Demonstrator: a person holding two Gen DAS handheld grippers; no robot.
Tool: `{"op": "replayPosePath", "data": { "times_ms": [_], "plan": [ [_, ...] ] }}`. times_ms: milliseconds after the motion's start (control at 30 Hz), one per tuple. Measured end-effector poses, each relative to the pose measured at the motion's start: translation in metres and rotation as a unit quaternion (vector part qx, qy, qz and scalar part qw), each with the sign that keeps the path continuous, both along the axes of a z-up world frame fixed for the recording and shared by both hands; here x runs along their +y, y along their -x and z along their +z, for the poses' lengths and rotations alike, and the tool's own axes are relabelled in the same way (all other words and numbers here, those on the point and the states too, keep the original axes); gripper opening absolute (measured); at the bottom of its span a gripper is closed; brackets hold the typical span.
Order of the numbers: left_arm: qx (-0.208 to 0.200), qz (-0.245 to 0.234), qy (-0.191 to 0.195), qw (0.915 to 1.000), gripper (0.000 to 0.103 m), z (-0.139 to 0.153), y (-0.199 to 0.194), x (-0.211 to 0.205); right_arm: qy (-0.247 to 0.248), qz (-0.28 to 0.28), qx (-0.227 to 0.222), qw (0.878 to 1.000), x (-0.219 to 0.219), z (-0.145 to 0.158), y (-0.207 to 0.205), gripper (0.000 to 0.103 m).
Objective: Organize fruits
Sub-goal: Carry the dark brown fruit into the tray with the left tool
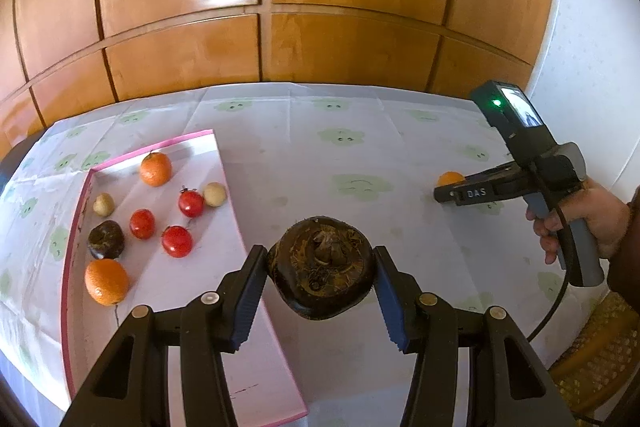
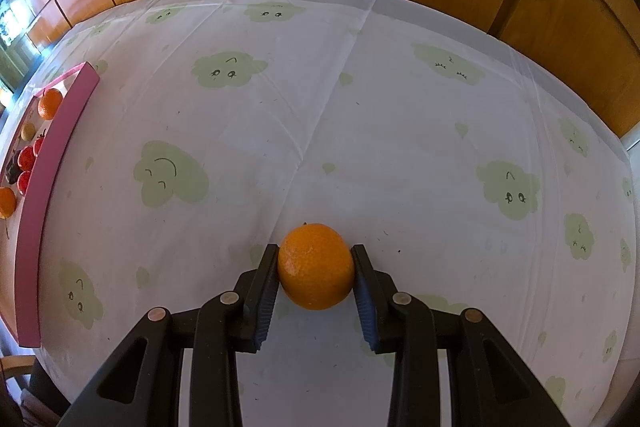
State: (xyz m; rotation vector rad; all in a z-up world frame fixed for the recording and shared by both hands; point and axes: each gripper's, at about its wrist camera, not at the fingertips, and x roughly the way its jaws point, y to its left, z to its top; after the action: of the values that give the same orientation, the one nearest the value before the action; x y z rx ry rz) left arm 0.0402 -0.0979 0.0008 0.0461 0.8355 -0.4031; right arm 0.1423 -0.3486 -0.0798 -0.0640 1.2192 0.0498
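Observation:
My left gripper [image 1: 320, 267] is shut on a dark brown, rough fruit [image 1: 322, 273], held above the table just right of the pink-rimmed tray [image 1: 236, 223]. In the tray lie two oranges [image 1: 106, 281], three red tomatoes [image 1: 177, 241], two small beige fruits [image 1: 215, 194] and a dark brown fruit [image 1: 106, 239]. My right gripper [image 2: 315, 267] is shut on an orange [image 2: 316, 265], low over the tablecloth. The left wrist view shows that gripper [image 1: 460, 189] at the right, held by a hand [image 1: 580, 223], with the orange [image 1: 450, 178] peeking behind its fingers.
A white tablecloth [image 2: 360, 131] with green cloud faces covers the table. Wooden cabinet doors [image 1: 260, 7] stand behind it. The tray's pink wall [image 2: 44, 187] is far left in the right wrist view. A woven chair seat [image 1: 600, 359] sits at the table's right edge.

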Motion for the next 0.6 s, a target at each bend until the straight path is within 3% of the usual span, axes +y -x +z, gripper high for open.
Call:
{"op": "replayPosePath", "data": {
  "times_ms": [400, 600],
  "plan": [
    [0.01, 0.028, -0.003, 0.9996, 0.053, -0.003, -0.003, 0.035, 0.007, 0.002, -0.003, 1.0, 0.004, 0.0, 0.002, 0.035],
    [0.035, 0.098, 0.025, 0.9942, 0.053, -0.006, -0.01, 0.096, 0.014, 0.004, -0.004, 1.0, 0.009, 0.001, 0.004, 0.035]
  ]
}}
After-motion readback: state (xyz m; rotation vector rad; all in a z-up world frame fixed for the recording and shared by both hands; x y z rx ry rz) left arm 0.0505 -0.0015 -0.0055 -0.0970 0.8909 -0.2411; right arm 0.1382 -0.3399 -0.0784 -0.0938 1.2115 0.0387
